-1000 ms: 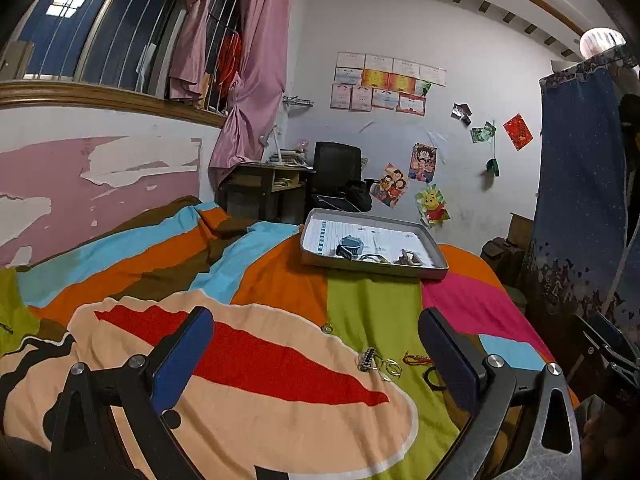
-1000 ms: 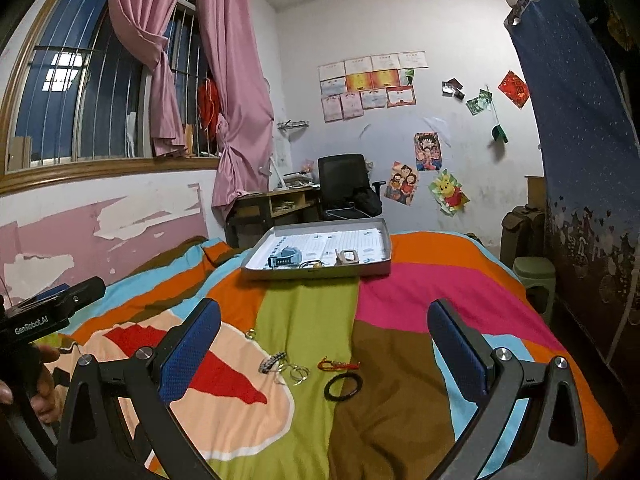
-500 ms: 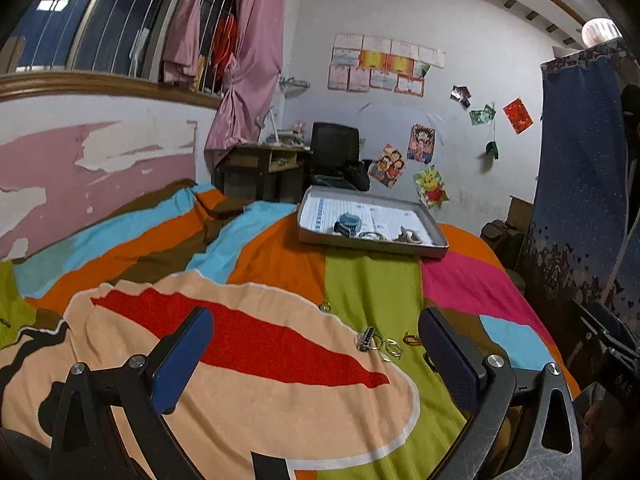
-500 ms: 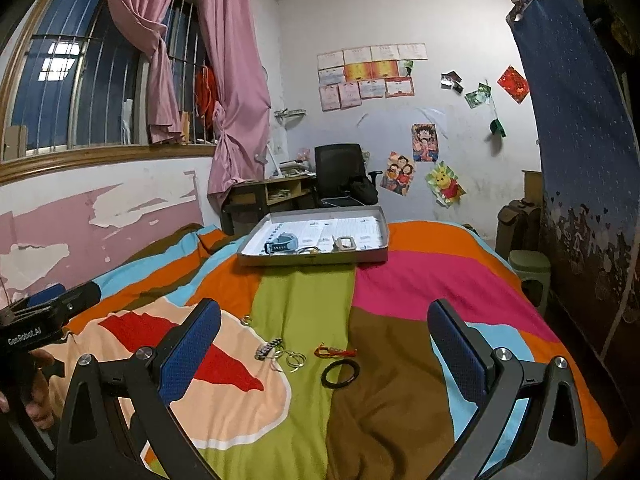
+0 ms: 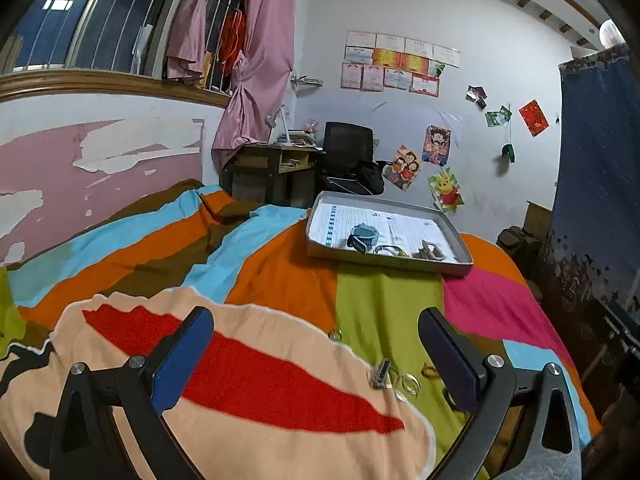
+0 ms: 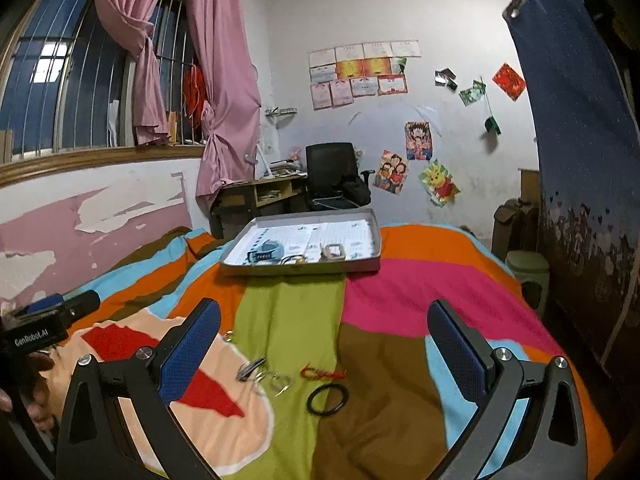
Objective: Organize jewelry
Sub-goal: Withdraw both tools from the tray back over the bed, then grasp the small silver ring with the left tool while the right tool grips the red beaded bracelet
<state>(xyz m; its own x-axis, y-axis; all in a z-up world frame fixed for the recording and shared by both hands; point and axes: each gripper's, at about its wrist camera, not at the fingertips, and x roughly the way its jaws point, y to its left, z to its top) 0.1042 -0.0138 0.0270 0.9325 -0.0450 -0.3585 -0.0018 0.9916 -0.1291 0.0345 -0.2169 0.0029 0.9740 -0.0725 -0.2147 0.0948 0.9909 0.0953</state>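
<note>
A grey tray [image 5: 456,270] [image 6: 300,269] sits on the far part of the bed and holds a blue watch [image 5: 362,237] [image 6: 267,251], a bangle [image 6: 294,259] and a metal clasp piece [image 6: 333,252]. Loose jewelry lies on the bedspread nearer me: a dark hair clip [image 6: 249,369] [image 5: 380,374], silver rings [image 6: 276,380] [image 5: 406,383], a red cord charm [image 6: 322,374], a black ring band [image 6: 328,398] and a small ring [image 5: 335,335] [image 6: 228,336]. My left gripper [image 5: 316,354] is open and empty above the bedspread. My right gripper [image 6: 324,354] is open and empty above the loose pieces.
The striped bedspread [image 6: 400,300] covers the bed against the pink and white wall [image 5: 100,160]. A desk [image 6: 256,196] and black office chair [image 6: 332,176] stand behind the bed. A blue curtain [image 6: 580,140] hangs at the right. The left gripper's body shows in the right wrist view [image 6: 44,320].
Both grippers have tilted down slightly and drifted closer to the loose jewelry. Both stay open and empty. The jewelry has not moved.
</note>
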